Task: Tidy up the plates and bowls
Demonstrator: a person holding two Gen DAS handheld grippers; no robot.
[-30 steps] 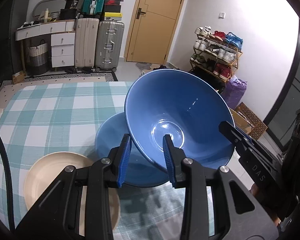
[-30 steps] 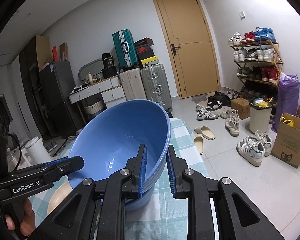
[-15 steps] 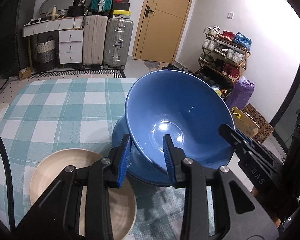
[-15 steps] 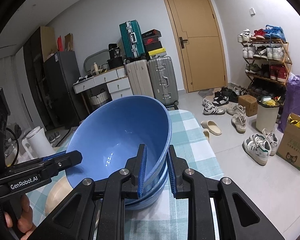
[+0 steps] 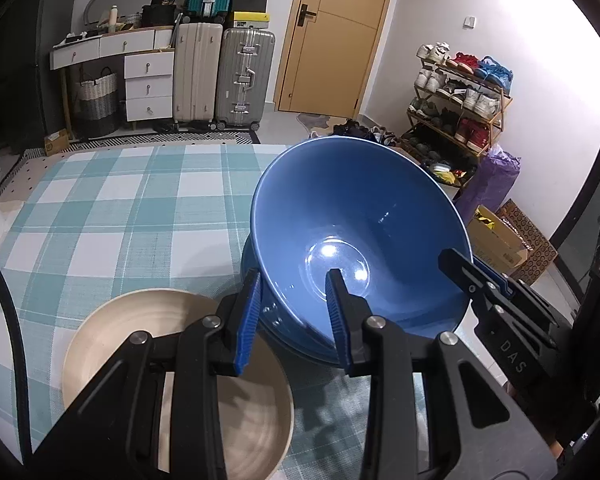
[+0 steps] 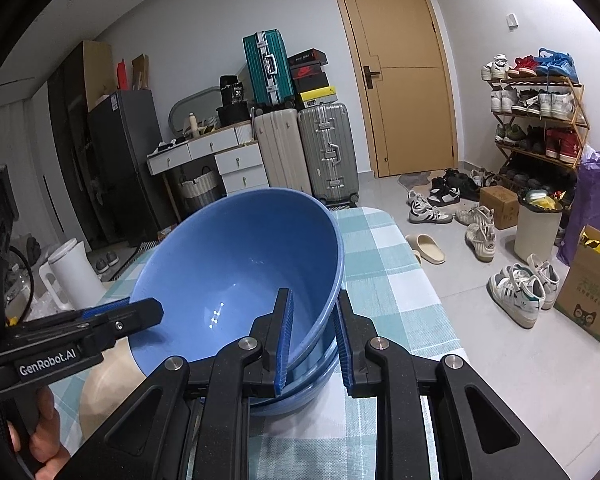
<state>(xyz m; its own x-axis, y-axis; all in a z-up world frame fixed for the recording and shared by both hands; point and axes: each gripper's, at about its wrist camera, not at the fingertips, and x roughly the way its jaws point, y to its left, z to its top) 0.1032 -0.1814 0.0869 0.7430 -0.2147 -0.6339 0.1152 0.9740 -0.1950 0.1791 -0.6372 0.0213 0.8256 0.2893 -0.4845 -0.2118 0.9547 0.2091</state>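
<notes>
Both our grippers were matte black plastic with triangular cutouts in the linkage arms and round silver screws at the pivots. The left gripper (image 5: 293,320) had blue ribbed pads (image 5: 248,322) on the inner faces of its fingers, and a black cable (image 5: 8,344) curved along the left edge of its view. The right gripper (image 6: 314,338) had the same blue ribbed pads (image 6: 285,344). From the left camera its body read "DAS" in grey letters; from the right camera the left one's side read "GenRobot.AI" in white. Our left hand (image 6: 40,432) showed bare skin, no sleeve visible.
</notes>
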